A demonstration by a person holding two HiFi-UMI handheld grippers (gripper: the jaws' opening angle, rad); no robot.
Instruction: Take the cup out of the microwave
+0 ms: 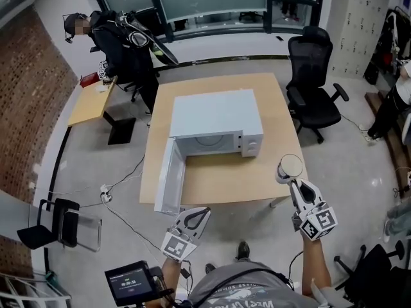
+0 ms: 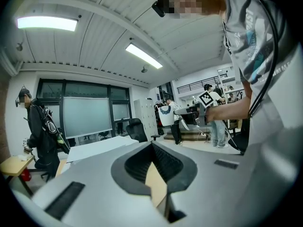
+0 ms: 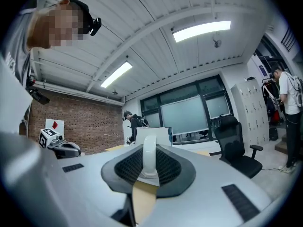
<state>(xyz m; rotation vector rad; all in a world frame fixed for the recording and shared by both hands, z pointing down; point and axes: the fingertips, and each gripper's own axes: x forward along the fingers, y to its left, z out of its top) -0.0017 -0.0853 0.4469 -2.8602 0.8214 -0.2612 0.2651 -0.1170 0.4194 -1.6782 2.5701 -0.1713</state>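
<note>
Cup (image 1: 290, 167) in right gripper (image 1: 289, 176), open microwave (image 1: 215, 124) on wooden table (image 1: 225, 179), office

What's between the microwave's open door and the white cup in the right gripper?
Only bare tabletop: the head view shows nothing standing between the door and the cup held in the right gripper.

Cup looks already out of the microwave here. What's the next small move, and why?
Probably ease the right gripper inward and down to set the cup on the bare table. Its jaws are clamped on the cup, which is clear of the open microwave and hangs near the table's right edge. The left gripper holds nothing.
</note>
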